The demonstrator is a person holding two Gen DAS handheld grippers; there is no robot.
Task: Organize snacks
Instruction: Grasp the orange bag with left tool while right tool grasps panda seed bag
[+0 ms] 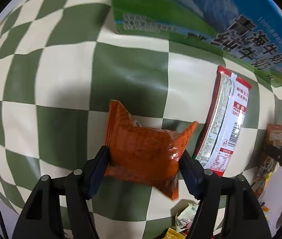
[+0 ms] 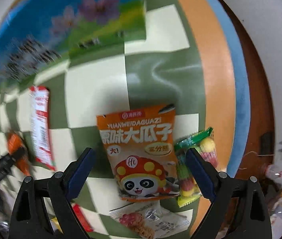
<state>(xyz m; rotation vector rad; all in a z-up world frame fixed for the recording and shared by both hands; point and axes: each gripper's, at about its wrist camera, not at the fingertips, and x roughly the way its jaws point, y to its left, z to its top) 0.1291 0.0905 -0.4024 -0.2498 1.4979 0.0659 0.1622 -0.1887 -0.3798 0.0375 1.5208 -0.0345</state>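
My left gripper [image 1: 143, 153] is shut on an orange snack packet [image 1: 142, 149] and holds it above the green and white checkered cloth [image 1: 61, 79]. A blue and green milk carton box [image 1: 190, 16] stands behind it. My right gripper [image 2: 141, 155] is open, its fingers on either side of an orange sunflower seed bag [image 2: 141, 151] with a panda that lies on the cloth. The box [image 2: 61, 29] also shows blurred in the right wrist view. The left gripper with the orange packet [image 2: 16, 149] shows at the left there.
A long red and white packet [image 1: 224, 123] lies right of the orange packet, also in the right wrist view [image 2: 41, 127]. A candy bag [image 2: 196, 163] with a green edge lies against the seed bag. A white noodle snack packet [image 2: 150, 219] lies near me. The table's orange edge [image 2: 216, 79] runs on the right.
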